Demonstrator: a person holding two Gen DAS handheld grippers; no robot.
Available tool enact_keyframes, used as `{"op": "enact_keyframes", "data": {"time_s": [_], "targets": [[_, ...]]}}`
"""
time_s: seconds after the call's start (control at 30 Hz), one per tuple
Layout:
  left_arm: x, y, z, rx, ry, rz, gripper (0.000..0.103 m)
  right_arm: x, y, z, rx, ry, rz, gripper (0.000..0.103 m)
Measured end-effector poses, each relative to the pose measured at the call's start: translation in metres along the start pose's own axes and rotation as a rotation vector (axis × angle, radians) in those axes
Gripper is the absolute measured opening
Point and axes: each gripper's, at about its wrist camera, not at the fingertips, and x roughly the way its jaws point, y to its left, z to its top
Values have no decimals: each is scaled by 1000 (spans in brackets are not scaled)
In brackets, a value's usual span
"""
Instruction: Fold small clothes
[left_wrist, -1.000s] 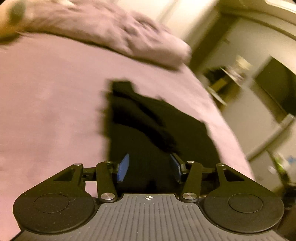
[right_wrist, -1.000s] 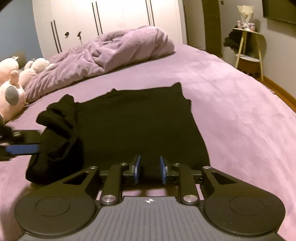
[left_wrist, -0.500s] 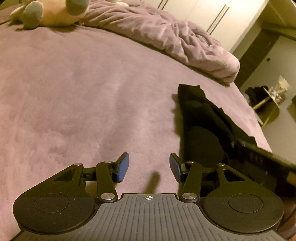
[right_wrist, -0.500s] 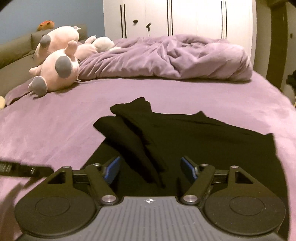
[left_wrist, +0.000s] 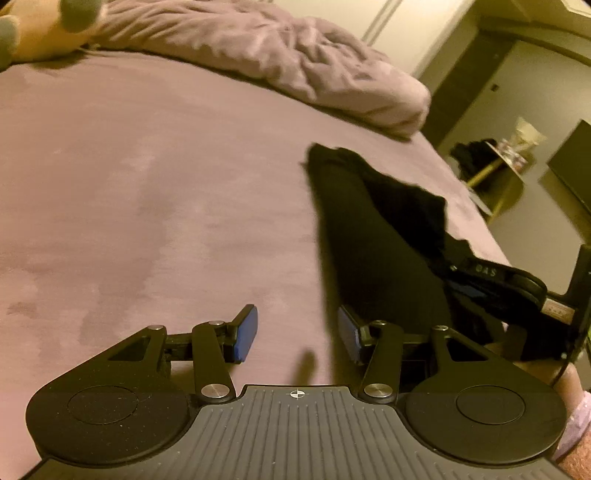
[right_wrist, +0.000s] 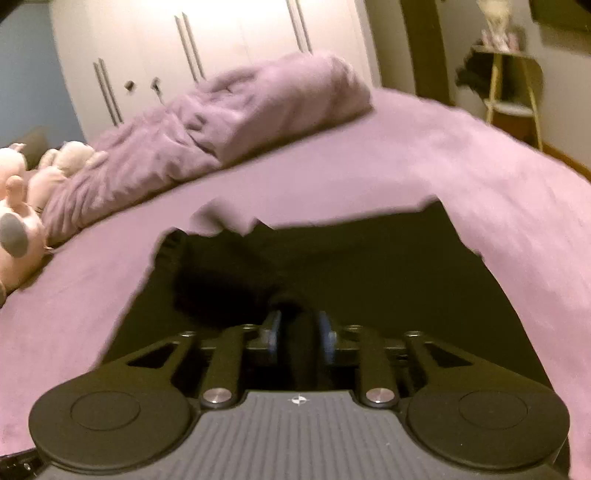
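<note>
A: Bed (right_wrist: 461, 162) first. Purple cover, flat; crumpled duvet (right_wrist: 229, 122) at the far end, plush toys (right_wrist: 22, 206) off to one side. Black garment (right_wrist: 388, 273) lies mid-bed, spread flat on 1 side, 1 edge bunched into a ridge.

B: Right tongs (right_wrist: 297, 328)?

A: Drawn near together, clamped on a roll of the black cloth between the blue pads. Left tongs (left_wrist: 297, 334) stand apart, empty, low over bare bed just beside the garment's (left_wrist: 369, 236) near edge.

B: How to do the fold well?

A: My judgement: carry the pinched edge across low and level, so the flat layer beneath doesn't drag. Left tongs could pin the near hem first. Lay the edge down square, then let go.

B: What can't you make out?

A: Both views smeared by motion. Black on black: can't tell sleeve from body, nor how many layers are pinched. From the left view, the right tongs (left_wrist: 461, 286) are partly cut off at the frame edge. Garment type unclear.
</note>
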Motion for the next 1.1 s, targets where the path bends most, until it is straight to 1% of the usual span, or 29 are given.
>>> {"op": "enact_keyframes", "data": {"time_s": [0.07,0.13,0.27,0.33,0.37,0.4,0.43,0.47,0.5,0.53,0.6,0.63,0.67,0.73,0.87,0.97,1.03,1.1], "targets": [[4,-8,0,28,5,-6,54,-3,-4,3,0,-10,7,46],[9,-14,-1,55,14,-1,54,-1,-2,6,-30,-6,20,54],[14,-16,-3,45,39,1,54,8,-1,11,-74,11,36,54],[13,-16,-3,48,41,-1,54,14,-5,13,-56,28,42,53],[14,-16,-2,53,42,2,54,18,-8,16,-36,47,57,51],[14,-17,-2,60,43,7,54,23,-10,17,-19,70,86,48],[14,-17,-2,64,44,12,54,25,-12,17,-9,79,113,34],[13,-18,-2,65,42,17,54,24,-14,17,-10,81,130,24],[12,-19,-2,64,38,16,54,20,-16,17,-7,82,138,23],[10,-20,-2,63,36,12,54,16,-18,17,9,83,145,24],[3,-23,-5,75,25,-15,54,4,-28,15,57,91,184,26],[1,-24,-7,82,22,-22,54,-3,-35,11,85,100,207,36],[0,-25,-8,90,24,-24,54,-10,-42,7,118,115,229,48],[1,-28,-12,100,41,-24,54,-24,-56,-5,191,146,289,56],[-6,-33,-21,127,45,-26,54,-49,-76,-29,321,175,372,56],[-8,-40,-27,149,58,-43,55,-56,-79,-42,343,199,402,56],[-5,-46,-29,167,63,-36,55,-55,-77,-46,338,204,400,56],[1,-52,-29,192,57,-28,55,-53,-76,-45,359,198,404,56]]}}
